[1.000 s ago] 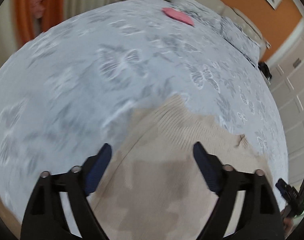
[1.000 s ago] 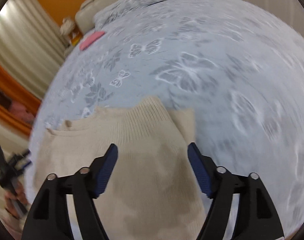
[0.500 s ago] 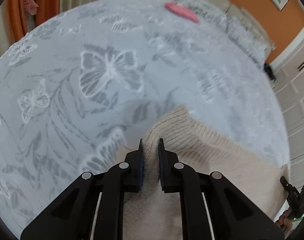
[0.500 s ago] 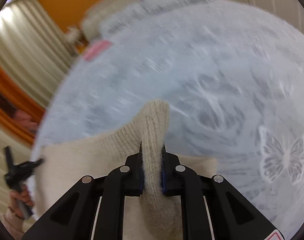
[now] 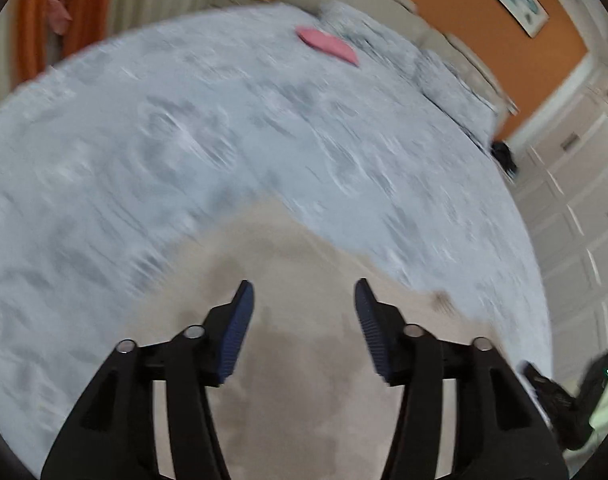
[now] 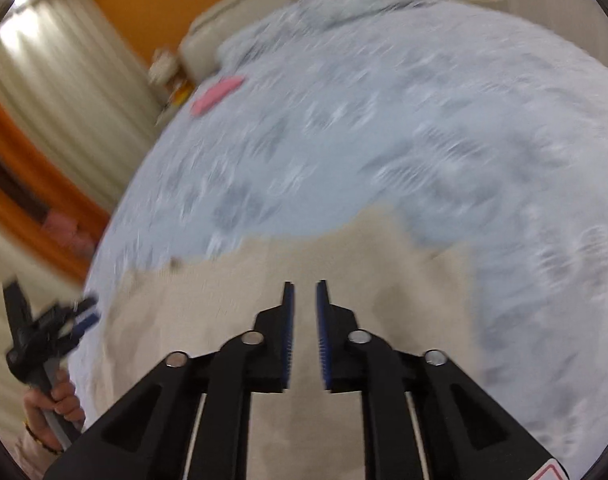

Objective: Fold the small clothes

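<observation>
A beige knit sweater lies flat on the grey butterfly-print bedspread. It also shows in the right wrist view. My left gripper hovers over the sweater, jaws wide open and empty. My right gripper is over the sweater too, its jaws a narrow gap apart with nothing between them. Both views are motion-blurred. The left gripper and the hand holding it show at the left edge of the right wrist view.
A folded pink garment lies far up the bed near the pillows; it also shows in the right wrist view. Orange wall and headboard behind. White cupboard doors stand to the right, curtains to the left.
Half a second ago both grippers were pinched on the sweater's edge. Both have let go: the left has opened wide, the right slightly. The sweater now lies flat.
</observation>
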Available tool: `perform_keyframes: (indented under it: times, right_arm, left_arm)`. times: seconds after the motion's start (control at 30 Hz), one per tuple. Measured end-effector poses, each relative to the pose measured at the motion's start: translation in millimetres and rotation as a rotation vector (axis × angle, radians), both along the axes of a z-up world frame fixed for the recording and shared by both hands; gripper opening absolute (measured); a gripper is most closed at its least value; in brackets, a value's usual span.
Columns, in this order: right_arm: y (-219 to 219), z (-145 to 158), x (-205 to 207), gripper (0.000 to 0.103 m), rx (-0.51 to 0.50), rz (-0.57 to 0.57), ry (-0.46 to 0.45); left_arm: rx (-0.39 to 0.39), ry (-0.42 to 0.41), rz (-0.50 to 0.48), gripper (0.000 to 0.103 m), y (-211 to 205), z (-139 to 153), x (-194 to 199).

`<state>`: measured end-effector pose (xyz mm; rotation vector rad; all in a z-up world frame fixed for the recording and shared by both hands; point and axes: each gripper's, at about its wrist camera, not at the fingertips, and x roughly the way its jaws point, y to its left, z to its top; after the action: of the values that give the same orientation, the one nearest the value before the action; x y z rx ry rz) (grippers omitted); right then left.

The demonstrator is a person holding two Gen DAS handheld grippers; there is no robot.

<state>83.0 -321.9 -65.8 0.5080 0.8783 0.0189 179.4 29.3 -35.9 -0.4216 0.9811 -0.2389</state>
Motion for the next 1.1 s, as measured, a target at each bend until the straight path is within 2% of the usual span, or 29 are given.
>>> perform_keyframes:
  times: [0.07,0.1,0.13,0.2,0.27,0.37,0.43,0.47,0.53,0.57,0.6,0.63,0.7,0.77,0.83,0.93,1.0,1.07,1.1]
  right_arm:
    - [13,-21,15,0.005,-0.06,0.03,0.058]
    - [8,-32,19,0.0,-0.107,-0.006,0.09]
    - [-14,-48,17,0.0,-0.105,-0.08,0.113]
    - [-52,-59,7,0.0,0.012,-0.201,0.11]
    - [-73,-50,-5,0.0,0.068,-0.274,0.101]
    - [-65,-36,-16,0.0,0.024,-0.229,0.069]
    - [-59,-55,-17,0.0,-0.058,-0.19,0.131]
    - [-59,-65,-20,0.0,-0.05,-0.174,0.135]
    - [-63,-52,-28,0.0,-0.026,-0.195,0.128]
    - [-64,-41,-33,0.002,-0.032,-0.204,0.127]
    - [-62,-26,-43,0.012,-0.04,-0.203,0.107]
    - [-60,-20,-50,0.017,-0.046,-0.201,0.1]
    - [-56,-10,-73,0.062,-0.05,-0.203,0.106]
    - [-54,-10,-102,0.074,-0.032,-0.22,0.11]
    - [-52,-24,-127,0.074,0.048,-0.211,0.128]
    - [-47,-57,-145,0.074,0.203,-0.224,0.204]
    - [-44,-73,-146,0.074,0.322,-0.224,0.229]
    - [-38,-80,-140,0.074,0.408,-0.232,0.209]
    - [-35,-80,-136,0.066,0.42,-0.236,0.203]
  left_arm:
    - [0.078,0.05,-0.024,0.054,-16,-28,-2]
    - [0.119,0.07,-0.016,0.053,-18,-39,1]
    - [0.141,0.073,-0.008,0.052,-13,-53,0]
    - [0.126,0.03,-0.019,0.049,-7,-54,-4]
    - [0.156,0.023,-0.047,0.049,-10,-53,-5]
    - [0.176,0.009,-0.045,0.051,-13,-54,-7]
    - [0.182,-0.003,-0.036,0.052,-15,-56,-11]
    - [0.19,-0.006,-0.042,0.052,-16,-55,-14]
    - [0.177,0.007,-0.049,0.052,-13,-47,-16]
    - [0.163,0.014,-0.043,0.054,-7,-42,-18]
    - [0.148,0.015,-0.03,0.061,1,-34,-24]
    - [0.121,0.005,0.003,0.064,17,-24,-37]
    - [0.035,-0.007,0.087,0.085,56,-12,-65]
    - [-0.035,0.034,0.163,0.088,90,-15,-86]
    - [-0.153,0.118,0.264,0.089,128,-36,-109]
    - [-0.314,0.238,0.37,0.088,157,-71,-131]
    - [-0.365,0.225,0.388,0.088,155,-74,-135]
    - [-0.404,0.229,0.361,0.088,137,-74,-128]
    - [-0.442,0.249,0.34,0.086,128,-78,-122]
